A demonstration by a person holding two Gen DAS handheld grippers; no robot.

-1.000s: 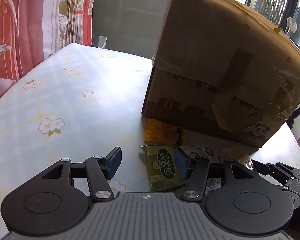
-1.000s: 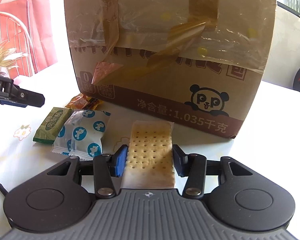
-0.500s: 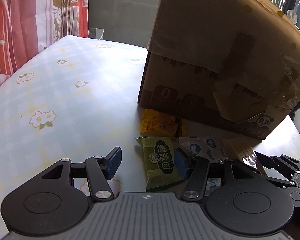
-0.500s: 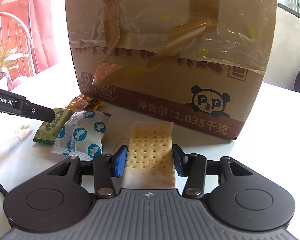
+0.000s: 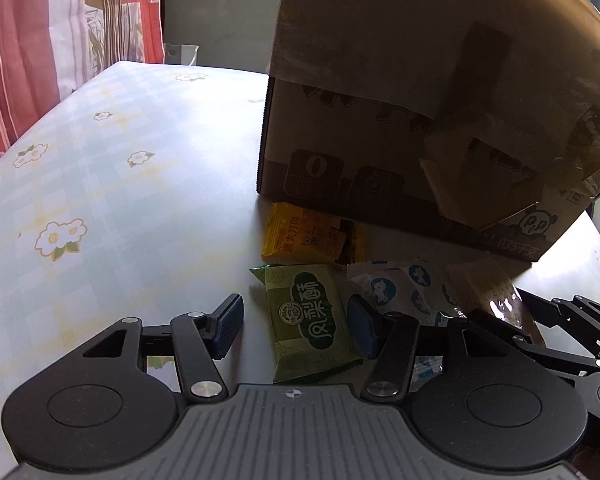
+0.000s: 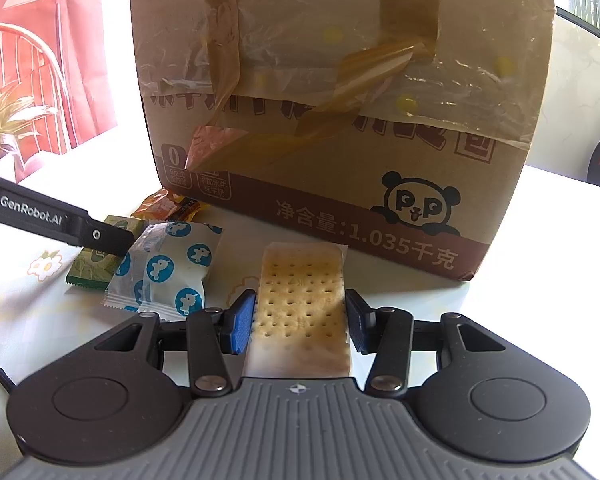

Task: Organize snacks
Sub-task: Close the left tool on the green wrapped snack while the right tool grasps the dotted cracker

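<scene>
The left hand-held gripper (image 5: 296,322) gapes around the green snack (image 5: 314,322) on the counter (image 5: 120,200). The right hand-held gripper (image 6: 300,320) brackets the cracker pack (image 6: 302,304), grip uncertain; squeezing could crush it.

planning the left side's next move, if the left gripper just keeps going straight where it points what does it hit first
The green snack packet, which already lies between the open fingers of the left gripper. Beyond it comes the yellow packet, then the cardboard box; depth between them is hard to judge.
</scene>
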